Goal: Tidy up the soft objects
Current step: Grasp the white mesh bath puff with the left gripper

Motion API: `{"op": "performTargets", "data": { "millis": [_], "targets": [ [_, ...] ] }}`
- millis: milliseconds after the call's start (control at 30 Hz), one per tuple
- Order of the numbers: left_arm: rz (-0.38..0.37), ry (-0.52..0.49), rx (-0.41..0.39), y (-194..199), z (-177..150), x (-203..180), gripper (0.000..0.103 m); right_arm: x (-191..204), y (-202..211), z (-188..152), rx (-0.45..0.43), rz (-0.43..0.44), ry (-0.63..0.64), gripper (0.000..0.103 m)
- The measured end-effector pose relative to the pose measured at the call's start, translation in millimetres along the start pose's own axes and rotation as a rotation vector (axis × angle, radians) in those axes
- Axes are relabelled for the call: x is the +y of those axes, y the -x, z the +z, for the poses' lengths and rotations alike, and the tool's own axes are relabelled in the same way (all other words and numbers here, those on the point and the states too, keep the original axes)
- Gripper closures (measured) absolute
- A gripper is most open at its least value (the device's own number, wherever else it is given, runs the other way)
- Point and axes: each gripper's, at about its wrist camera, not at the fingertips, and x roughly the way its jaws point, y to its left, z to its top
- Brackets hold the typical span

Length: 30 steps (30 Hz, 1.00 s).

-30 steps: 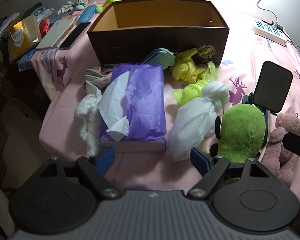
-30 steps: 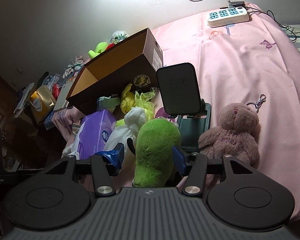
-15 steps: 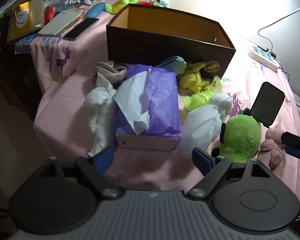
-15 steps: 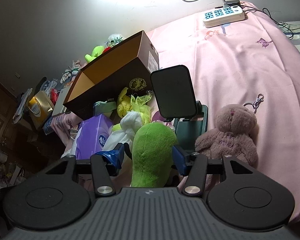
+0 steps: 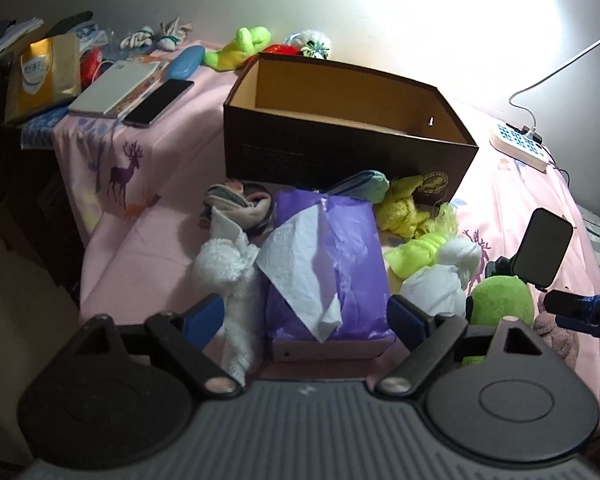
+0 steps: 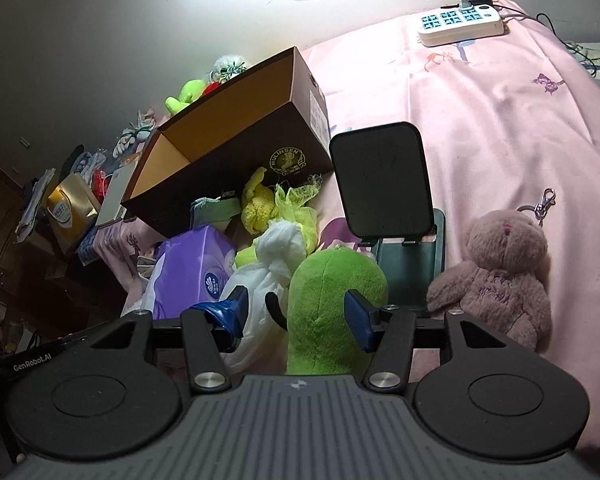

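Left tool (image 5: 302, 314), jaws just widened, straddles without touching the purple plastic tissue pack (image 5: 327, 264) on the pink bedsheet (image 5: 172, 152) before the open brown cardboard box (image 5: 340, 136); right tool (image 6: 296, 314) brackets the green plush toy (image 6: 332, 300), contact unclear.

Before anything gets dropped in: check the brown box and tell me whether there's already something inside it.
No. In the left wrist view the brown box shows only bare tan walls and floor.

Pink bedspread (image 6: 500, 120) carries brown box (image 5: 340, 152), tissue pack (image 5: 340, 264), plush toys (image 6: 500, 272)
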Motion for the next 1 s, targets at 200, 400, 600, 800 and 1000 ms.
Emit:
{"op": "performTargets", "data": {
  "millis": [200,400,600,800,1000],
  "targets": [
    [-0.013,0.093,0.048,-31.2,7.0,49.5,0.015,3.7,-7.5,4.9,-0.002,-0.035,-0.025,0.066],
    [-0.081,0.162,0.072,-57.6,4.5,78.9,0.015,10.3,-14.5,12.1,0.000,-0.056,-0.018,0.066],
    [-0.129,0.128,0.081,-66.7,-2.9,87.5,0.018,17.4,-22.3,16.0,0.007,-0.065,-0.006,0.066],
    [-0.107,0.116,0.061,-68.1,-1.6,102.0,0.027,23.0,-30.4,17.8,0.026,-0.058,0.004,0.066],
    [-0.098,0.087,0.087,-85.8,-5.8,92.4,0.029,28.7,-34.8,17.7,0.035,-0.061,0.015,0.066]
  ]
}}
